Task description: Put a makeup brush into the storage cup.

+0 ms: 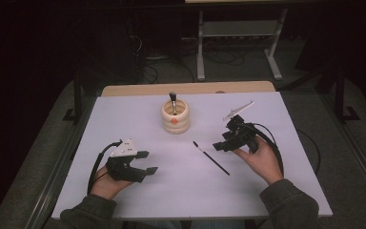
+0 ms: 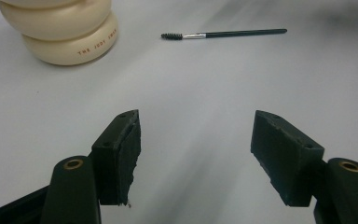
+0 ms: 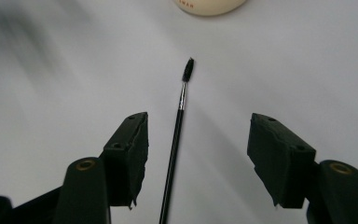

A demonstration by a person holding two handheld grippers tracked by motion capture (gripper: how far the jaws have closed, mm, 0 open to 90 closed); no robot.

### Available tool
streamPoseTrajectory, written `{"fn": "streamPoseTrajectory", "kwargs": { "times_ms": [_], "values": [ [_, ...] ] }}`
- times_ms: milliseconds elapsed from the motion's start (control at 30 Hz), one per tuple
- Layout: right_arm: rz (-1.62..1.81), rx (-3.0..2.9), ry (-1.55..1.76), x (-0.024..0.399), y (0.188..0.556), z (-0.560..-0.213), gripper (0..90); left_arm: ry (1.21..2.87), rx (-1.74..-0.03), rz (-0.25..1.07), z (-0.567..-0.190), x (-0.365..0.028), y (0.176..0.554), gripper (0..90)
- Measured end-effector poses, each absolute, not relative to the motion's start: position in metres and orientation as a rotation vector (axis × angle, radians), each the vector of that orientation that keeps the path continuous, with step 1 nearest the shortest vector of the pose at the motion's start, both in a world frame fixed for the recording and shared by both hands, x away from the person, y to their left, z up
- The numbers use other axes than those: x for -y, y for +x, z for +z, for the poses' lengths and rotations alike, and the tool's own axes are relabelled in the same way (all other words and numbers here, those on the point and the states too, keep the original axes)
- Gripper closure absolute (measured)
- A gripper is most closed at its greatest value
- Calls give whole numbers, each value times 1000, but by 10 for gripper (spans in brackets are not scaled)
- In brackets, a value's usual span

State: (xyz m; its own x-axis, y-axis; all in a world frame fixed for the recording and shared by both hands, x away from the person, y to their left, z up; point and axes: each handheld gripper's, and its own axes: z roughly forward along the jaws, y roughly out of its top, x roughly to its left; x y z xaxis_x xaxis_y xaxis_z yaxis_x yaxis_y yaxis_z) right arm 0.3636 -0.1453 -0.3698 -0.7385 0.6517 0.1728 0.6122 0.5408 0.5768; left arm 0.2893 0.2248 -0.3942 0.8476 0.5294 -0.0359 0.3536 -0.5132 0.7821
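The bench [image 1: 124,191] is lying pale and flat, its far edge backed by a strip of bare wood and its near edge running under the person's sleeves. Wide bare stretches are opening around both hands, and the left and right sides of the sheet are carrying nothing. Beyond the far edge, a dark floor with cables and the grey legs of a metal frame [image 1: 238,43] are showing in a dim room.

A cream ribbed holder [image 1: 175,117] is standing near the far middle with a brush upright inside it [image 1: 172,101]. A thin black spoolie brush [image 1: 211,158] is lying flat on the sheet, slanting from its bristle end near the holder down toward the person, apart from the holder.

The right gripper [image 1: 218,146] is hanging just beside the brush's far half, its jaws standing apart and clamped on nothing. In the right gripper view the brush [image 3: 175,144] is running up between the two jaws, closer to the left one in that view and touching neither, its bristle tip pointing toward the holder [image 3: 209,5].

The left gripper [image 1: 147,162] is resting low at the left, jaws apart with only bare sheet between them, well apart from the brush. In the left gripper view the brush [image 2: 223,33] is lying crosswise far ahead, with the holder [image 2: 65,32] at upper left.
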Motion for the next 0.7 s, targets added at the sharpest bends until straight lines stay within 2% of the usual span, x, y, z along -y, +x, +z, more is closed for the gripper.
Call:
{"fn": "streamPoseTrajectory", "kwargs": {
  "times_ms": [700],
  "values": [
    [832,-2775,1086,139,346,-402,516,2168,-645,263,-394,-225,289,331]
  ]
}}
